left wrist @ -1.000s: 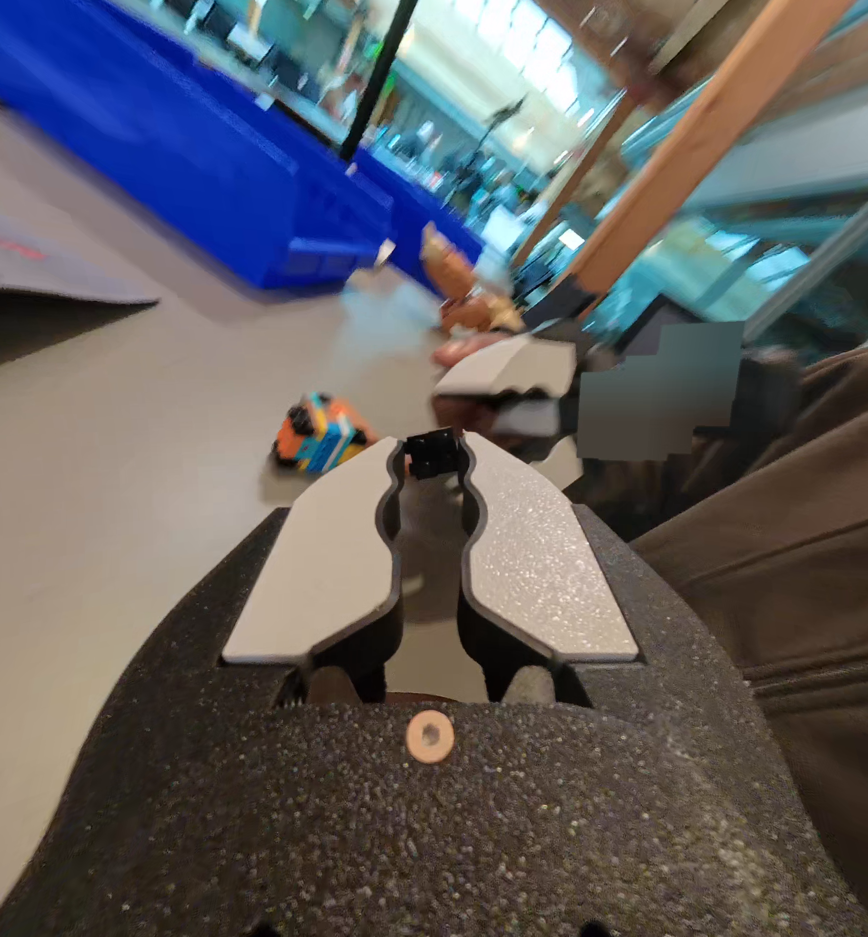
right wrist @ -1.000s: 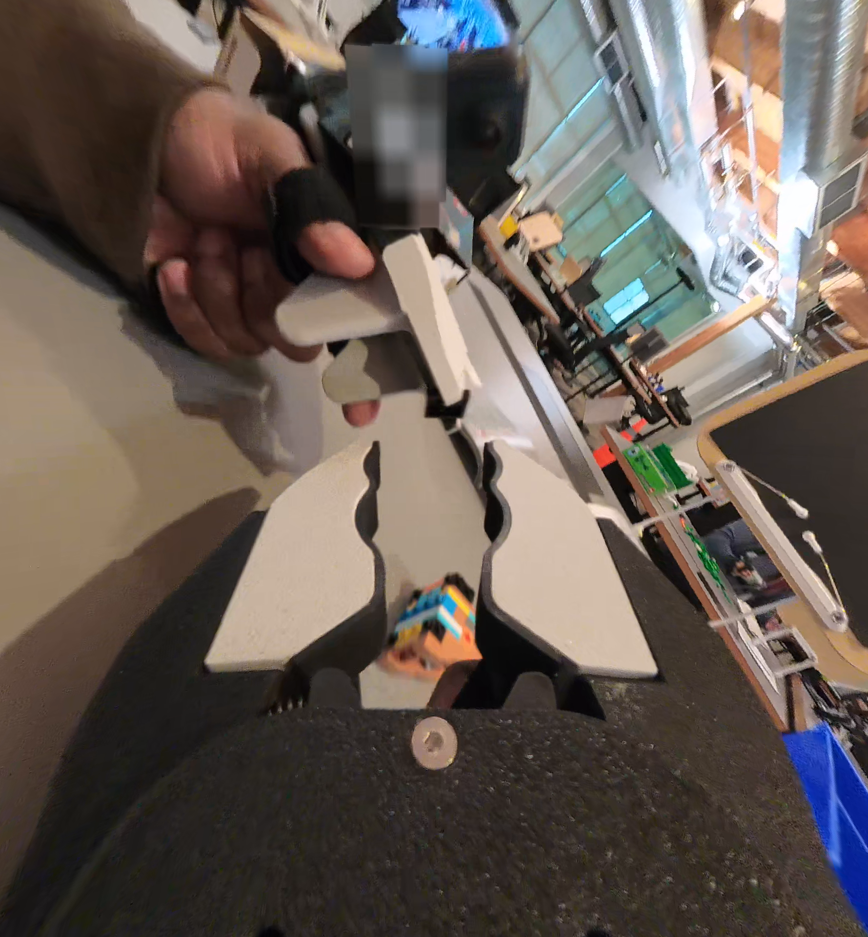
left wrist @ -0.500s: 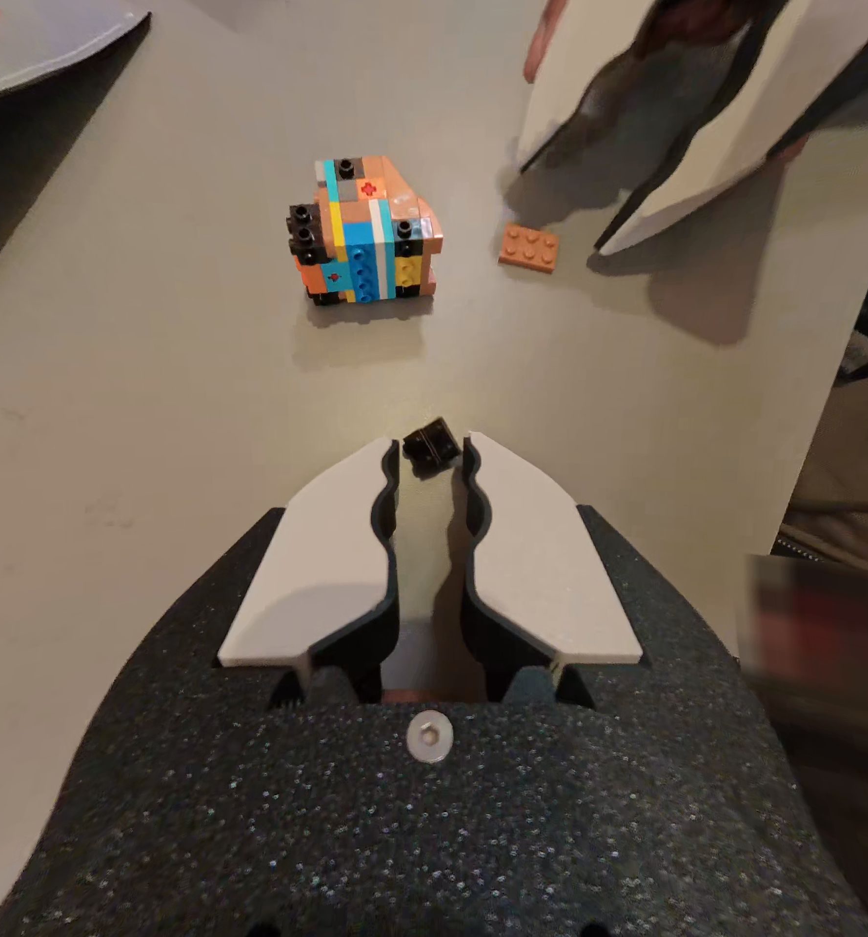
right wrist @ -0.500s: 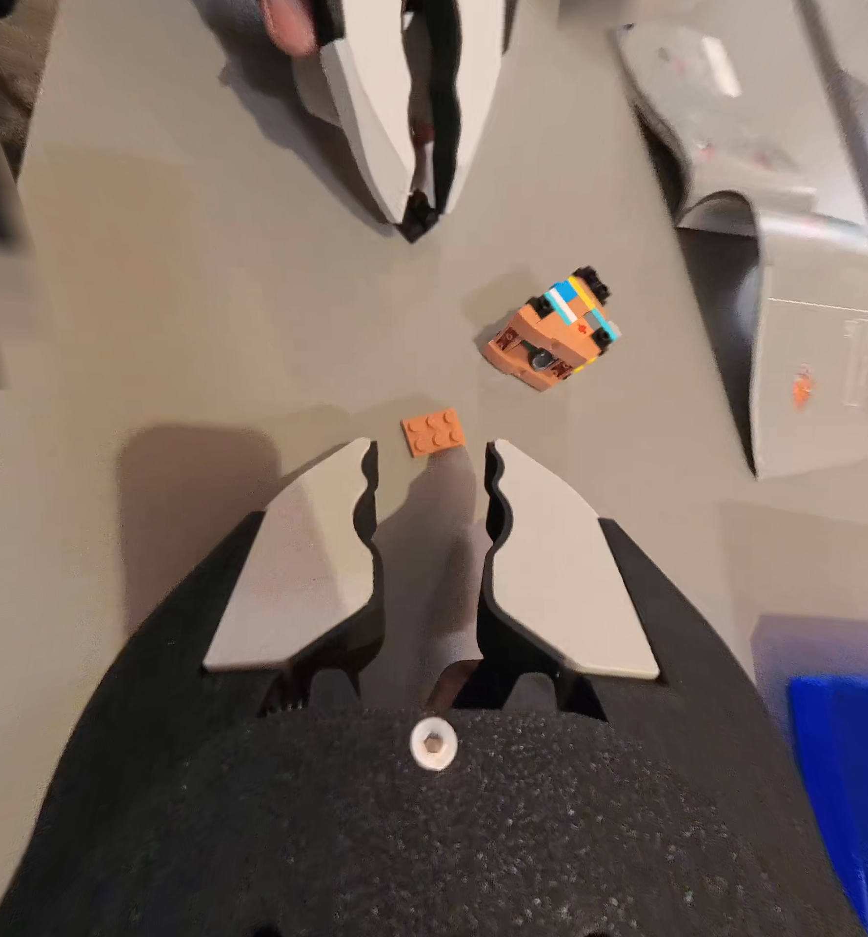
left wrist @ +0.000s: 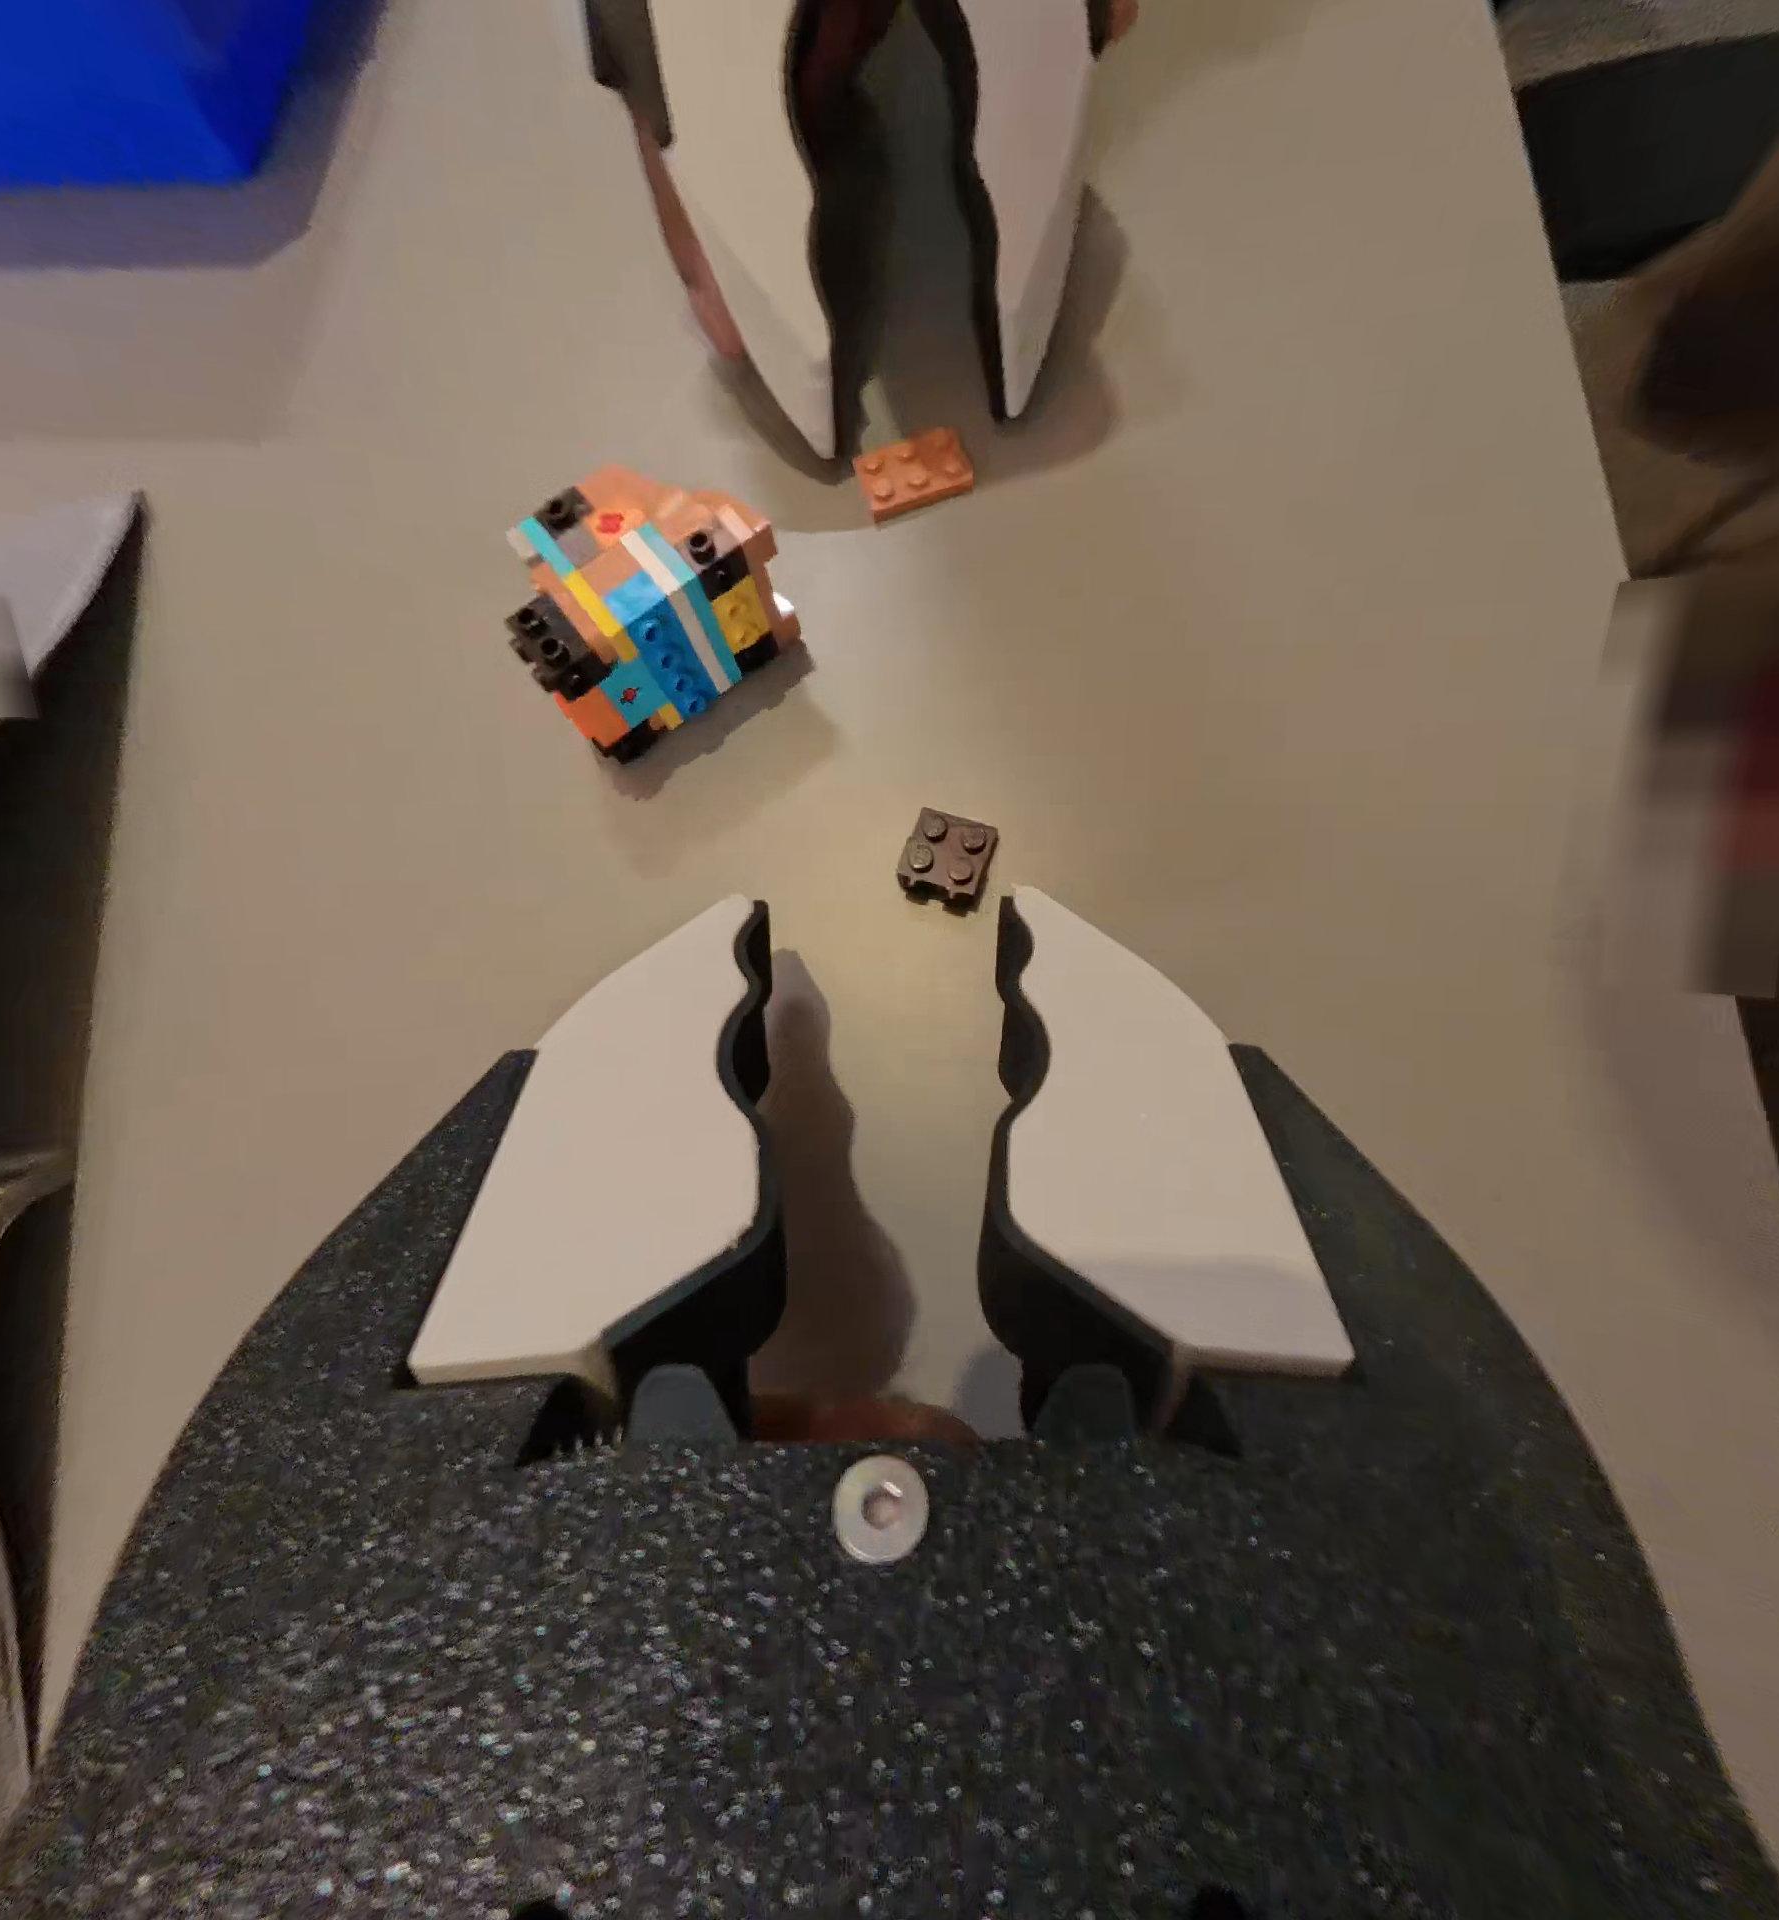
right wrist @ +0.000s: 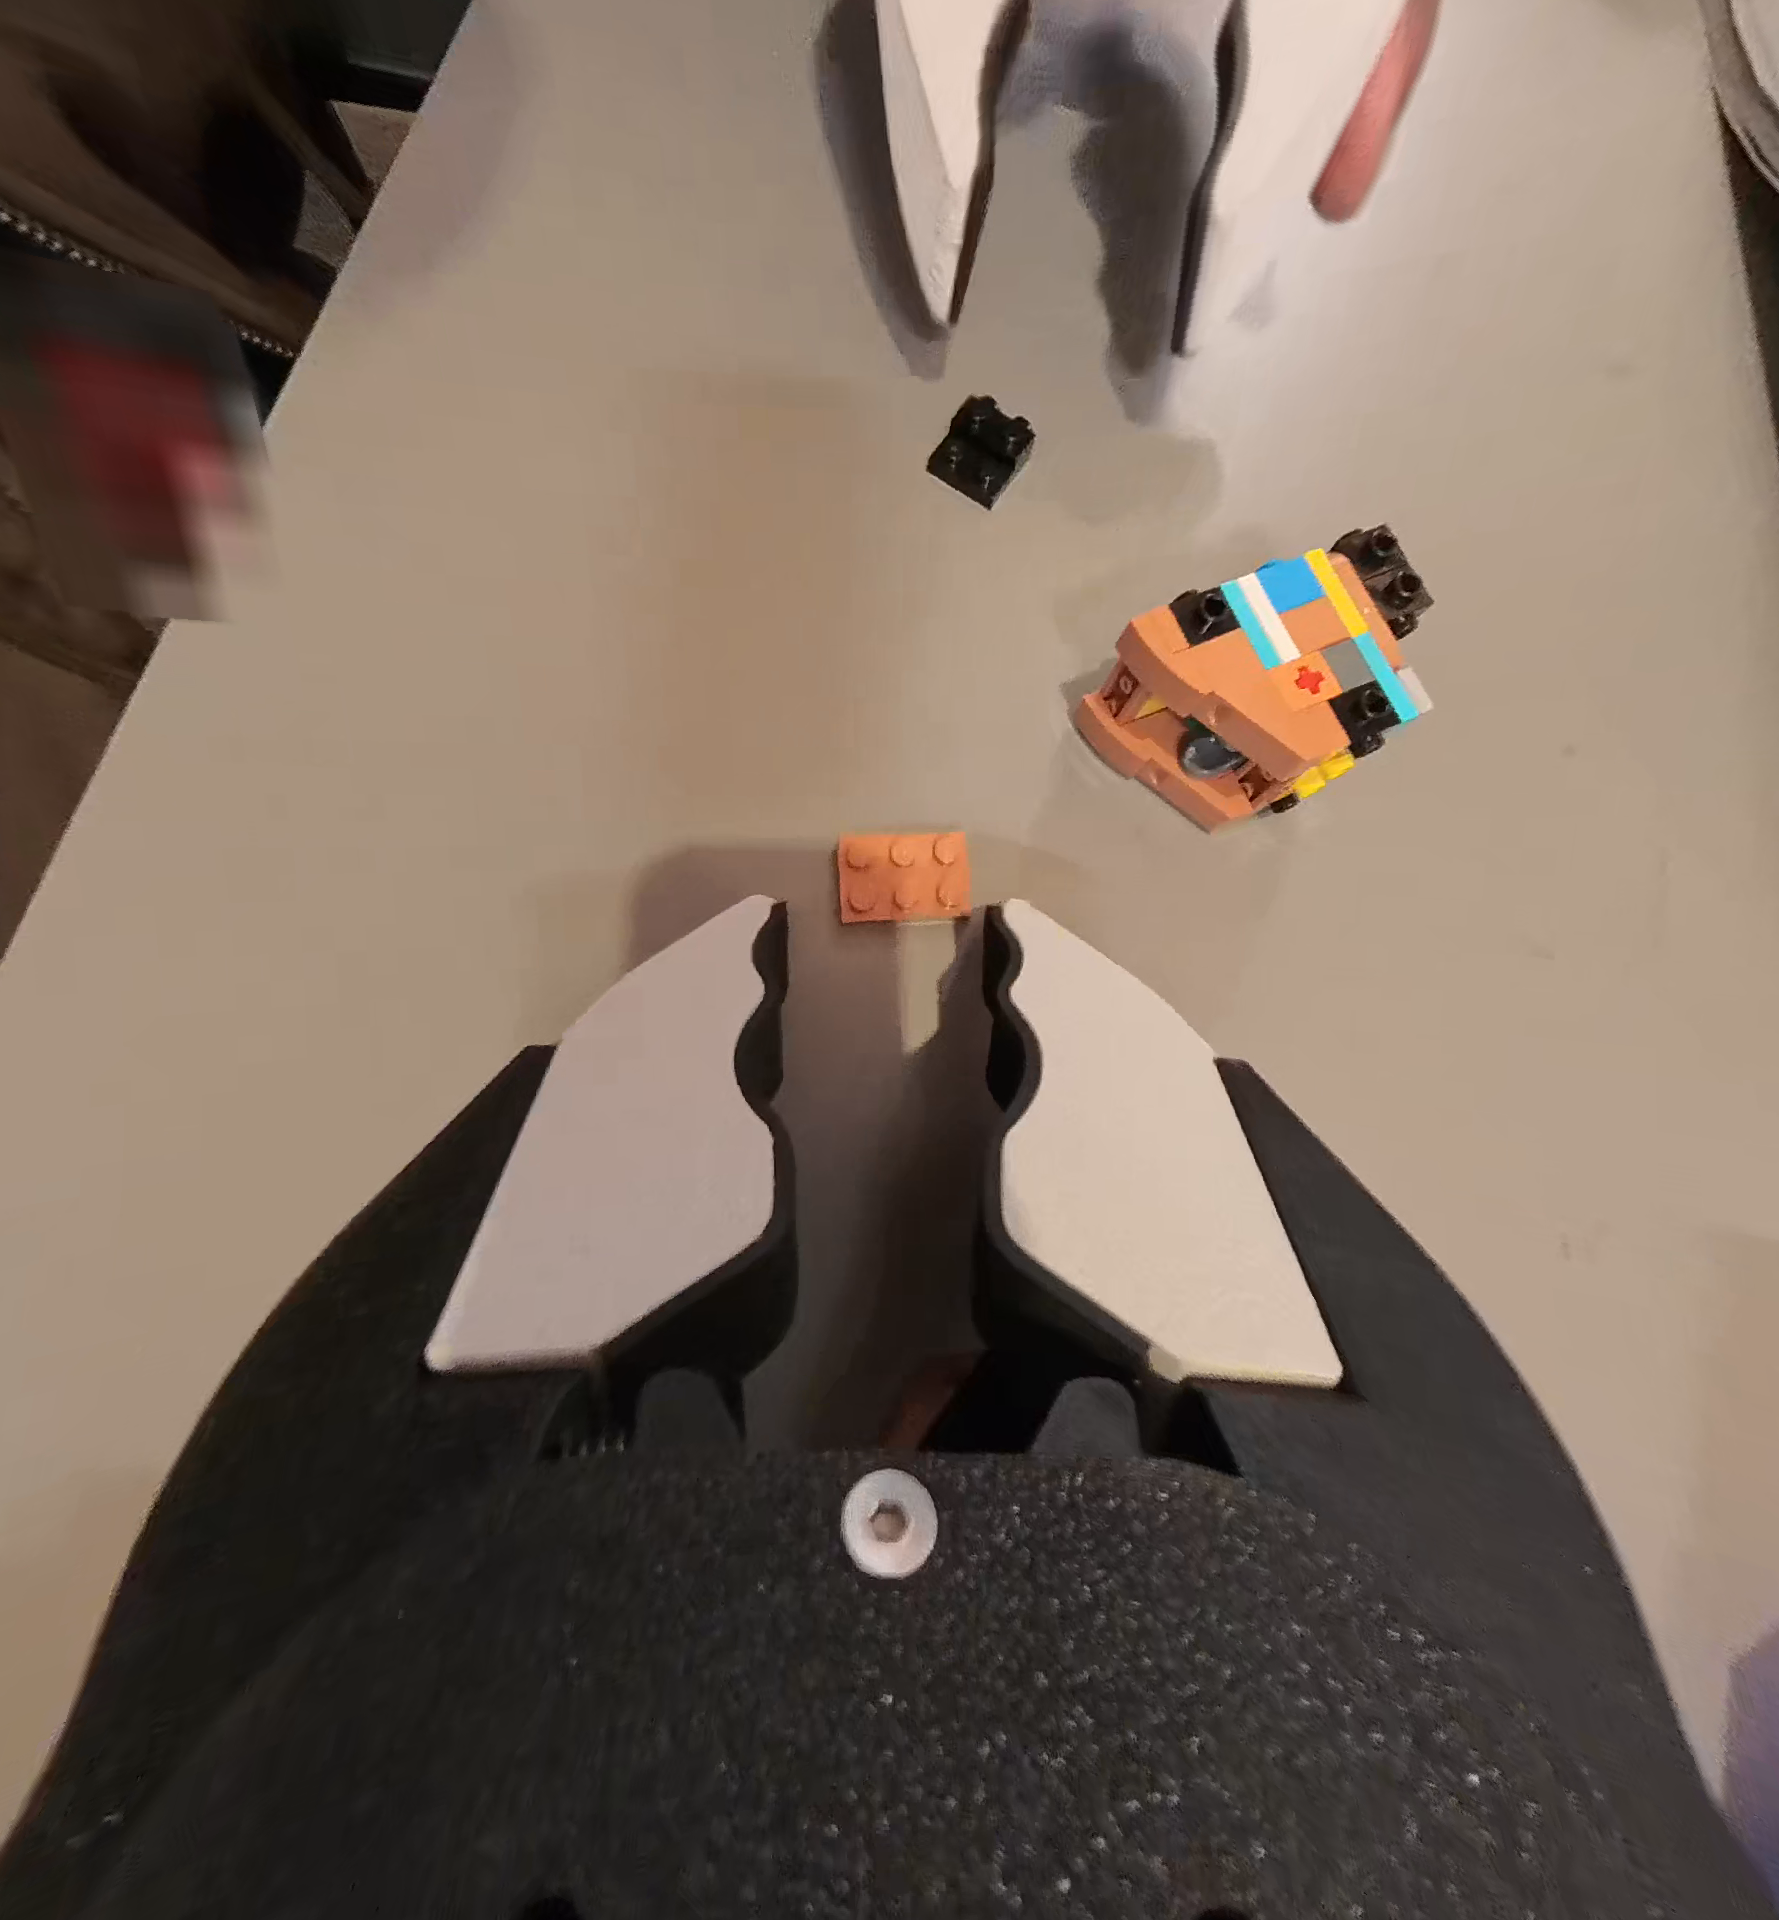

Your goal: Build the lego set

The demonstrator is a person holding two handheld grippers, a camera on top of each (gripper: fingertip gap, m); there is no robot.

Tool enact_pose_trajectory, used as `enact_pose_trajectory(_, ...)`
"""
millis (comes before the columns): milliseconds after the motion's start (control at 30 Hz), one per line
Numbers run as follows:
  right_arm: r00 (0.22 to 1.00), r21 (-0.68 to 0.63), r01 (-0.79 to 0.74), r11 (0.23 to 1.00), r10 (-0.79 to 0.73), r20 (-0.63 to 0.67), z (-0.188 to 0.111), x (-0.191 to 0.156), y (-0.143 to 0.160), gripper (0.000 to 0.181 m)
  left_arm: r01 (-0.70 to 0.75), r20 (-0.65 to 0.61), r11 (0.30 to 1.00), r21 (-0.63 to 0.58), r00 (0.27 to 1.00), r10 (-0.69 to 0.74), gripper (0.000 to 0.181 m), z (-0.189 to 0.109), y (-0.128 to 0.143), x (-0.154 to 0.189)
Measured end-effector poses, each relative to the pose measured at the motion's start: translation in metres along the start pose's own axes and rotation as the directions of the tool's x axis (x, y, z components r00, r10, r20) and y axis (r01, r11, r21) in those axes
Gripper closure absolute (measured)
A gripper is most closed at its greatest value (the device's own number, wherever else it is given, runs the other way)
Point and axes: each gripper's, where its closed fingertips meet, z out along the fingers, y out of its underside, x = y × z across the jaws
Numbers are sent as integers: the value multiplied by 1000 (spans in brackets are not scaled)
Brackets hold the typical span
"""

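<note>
My left gripper [left wrist: 880, 909] has released the small black square lego plate [left wrist: 949, 858] mid-table; both grippers gape empty, the right gripper [right wrist: 885, 912] nearing the orange plate [right wrist: 903, 876].

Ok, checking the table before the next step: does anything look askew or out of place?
The multicoloured lego build lies tipped on its side, studs facing sideways. Two loose pieces sit apart from it: a black plate just ahead of the open left tool, and an orange plate at the open right tool's tips. Nothing looks broken.
</note>
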Motion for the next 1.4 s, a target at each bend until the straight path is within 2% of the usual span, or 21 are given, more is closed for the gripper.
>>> enact_pose_trajectory(167,999,-4,-32,999,32,8,0,0,0,147,-75,-196,997,9,978,76,145,11,1,10)
enact_pose_trajectory(267,999,-7,-46,999,47,11,2,1,-2,156,-130,-237,991,16,963,130,153,14,-1,15)
enact_pose_trajectory(400,999,-7,-52,999,52,2,4,2,-4,158,-132,-257,991,14,957,132,165,17,-3,17)
enact_pose_trajectory(533,999,-3,-42,999,41,-25,5,3,-7,158,-123,-235,992,19,964,124,165,19,-7,17)
enact_pose_trajectory(700,994,16,-48,999,49,-98,7,8,-12,158,-66,-120,997,28,990,69,165,27,-17,10)
enact_pose_trajectory(967,987,130,-107,986,121,-107,13,8,-40,158,-19,-5,999,47,1000,20,165,39,-35,16)
enact_pose_trajectory(1400,981,39,-141,989,145,-128,26,9,-35,158,-23,73,999,46,997,20,165,40,-36,12)
